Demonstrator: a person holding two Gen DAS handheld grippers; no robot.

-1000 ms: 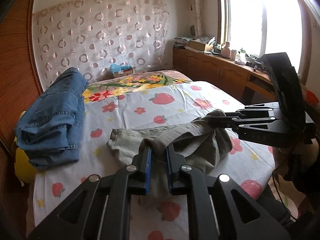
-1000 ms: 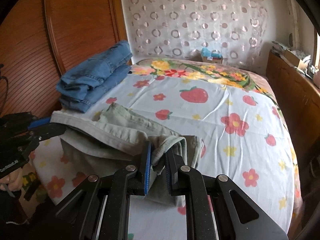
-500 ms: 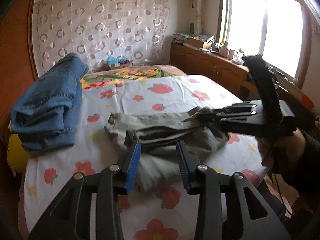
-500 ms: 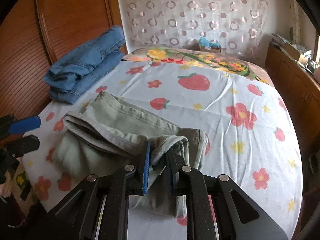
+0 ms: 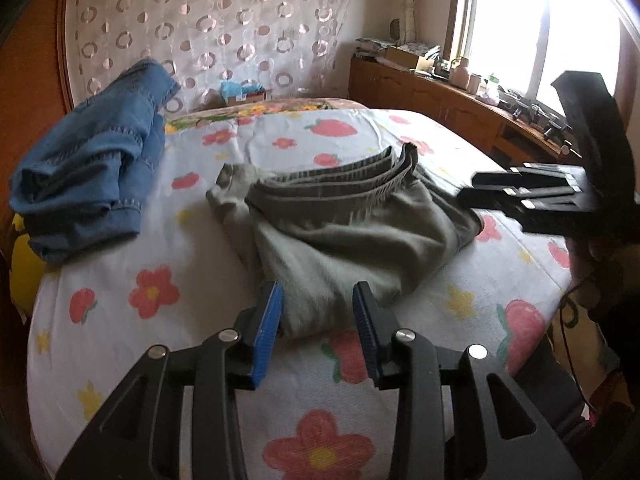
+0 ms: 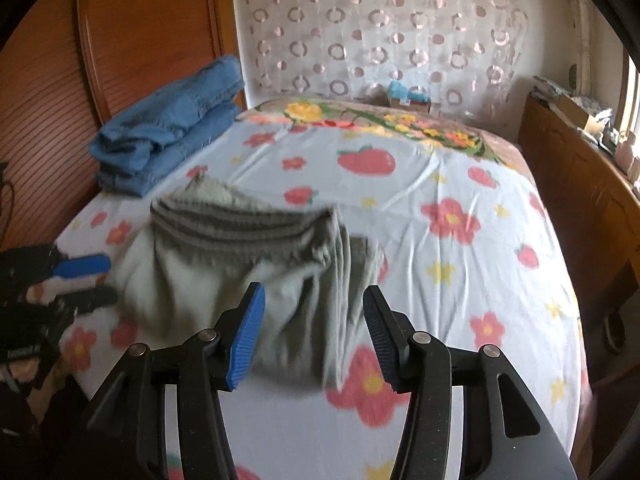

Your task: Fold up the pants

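In the left wrist view, the grey-green pants are seen lying folded in a loose bundle on the flowered bedsheet, near the front edge of the bed, with the stacked waistband layers at the far side; the left gripper is held spread just in front of the bundle's near corner, whose cloth shows between the blue pads without being pressed by them; the jaws have just been opening; the right gripper is seen from the side at the right, by the far right corner of the pants, though its jaws cannot be judged from here; a pile of blue jeans is seen at the left, well apart from the pants; a wooden cabinet is set under the window.

In the right wrist view, the pants are blurred; the right gripper is held wide, its jaws having just been opening, with the folded edge lying between the fingers, unpinched; the left gripper is seen at the left edge beside the pants; the jeans are laid against the wooden headboard.
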